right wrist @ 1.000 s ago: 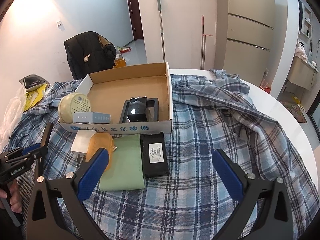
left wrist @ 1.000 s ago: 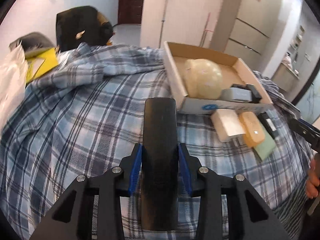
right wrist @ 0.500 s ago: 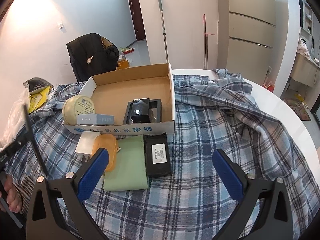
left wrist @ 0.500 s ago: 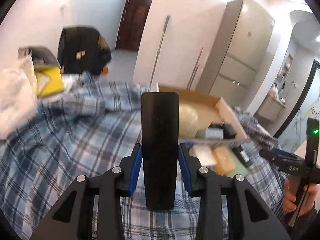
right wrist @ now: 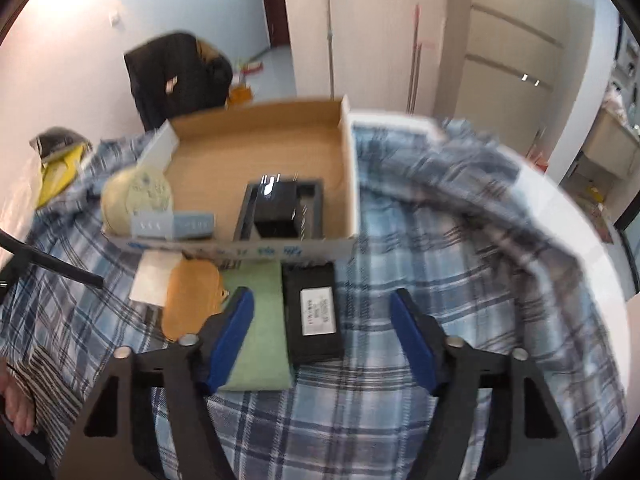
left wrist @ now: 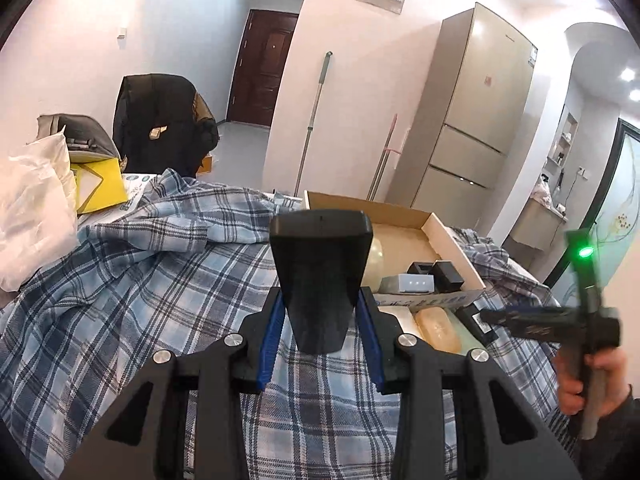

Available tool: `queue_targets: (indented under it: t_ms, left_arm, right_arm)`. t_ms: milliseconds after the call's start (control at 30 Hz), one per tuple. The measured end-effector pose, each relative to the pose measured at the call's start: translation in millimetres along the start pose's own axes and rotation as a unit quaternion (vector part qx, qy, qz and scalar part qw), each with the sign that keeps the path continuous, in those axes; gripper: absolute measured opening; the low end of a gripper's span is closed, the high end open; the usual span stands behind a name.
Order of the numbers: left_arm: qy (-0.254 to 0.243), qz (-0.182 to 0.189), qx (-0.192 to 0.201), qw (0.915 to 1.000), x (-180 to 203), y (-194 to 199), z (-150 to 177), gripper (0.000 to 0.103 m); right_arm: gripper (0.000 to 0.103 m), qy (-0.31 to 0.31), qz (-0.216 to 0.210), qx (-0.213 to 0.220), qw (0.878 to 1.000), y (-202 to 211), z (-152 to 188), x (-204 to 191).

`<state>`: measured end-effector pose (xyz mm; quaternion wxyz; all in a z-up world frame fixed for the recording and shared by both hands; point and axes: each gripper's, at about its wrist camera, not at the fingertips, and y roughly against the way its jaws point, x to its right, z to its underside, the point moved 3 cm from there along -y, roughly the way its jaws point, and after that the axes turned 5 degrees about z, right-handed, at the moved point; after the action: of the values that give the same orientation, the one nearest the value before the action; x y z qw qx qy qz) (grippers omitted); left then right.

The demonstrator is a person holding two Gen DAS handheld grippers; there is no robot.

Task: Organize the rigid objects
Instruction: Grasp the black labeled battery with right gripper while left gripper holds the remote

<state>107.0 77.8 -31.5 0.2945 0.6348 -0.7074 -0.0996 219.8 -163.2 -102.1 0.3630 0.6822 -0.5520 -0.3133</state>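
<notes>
A shallow cardboard box sits on a blue plaid cloth, holding a cream round tin, a small grey box and a black tray. Just before its front wall, whose blue print is blurred, lie a white block, an amber case, a green pad and a black battery pack with an unreadable white label. The left gripper is clamped on a black slab, raised above the cloth. The right gripper, tilted down over the battery pack, is closing, pads clear of it.
</notes>
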Motion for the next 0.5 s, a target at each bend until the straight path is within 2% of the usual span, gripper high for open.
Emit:
queue_targets:
  t_ms: [33, 200, 333, 467, 500]
  left_arm:
    - [-0.003, 0.000, 0.001, 1.0000, 0.5, 0.7, -0.4, 0.038]
    - [-0.005, 0.008, -0.001, 1.0000, 3.0, 2.7, -1.7, 0.038]
    - [-0.017, 0.009, 0.002, 0.9998, 7.1, 4.3, -2.4, 0.038]
    - [-0.014, 0.022, 0.003, 0.9996, 8.1, 7.1, -3.7, 0.038]
    - [-0.016, 0.021, 0.004, 0.9996, 8.4, 7.4, -4.0, 0.038]
  right_arm:
    - [0.051, -0.007, 0.001, -0.011, 1.000, -7.2, 1.2, 0.6]
    - [0.051, -0.005, -0.015, -0.020, 1.000, -18.6, 9.9, -0.5]
    - [0.051, 0.015, -0.007, -0.017, 1.000, -21.4, 11.8, -6.2]
    - [0.050, 0.004, -0.013, -0.020, 1.000, -24.8, 12.6, -0.3]
    - [0.046, 0.004, -0.012, -0.018, 1.000, -24.4, 12.1, 0.5]
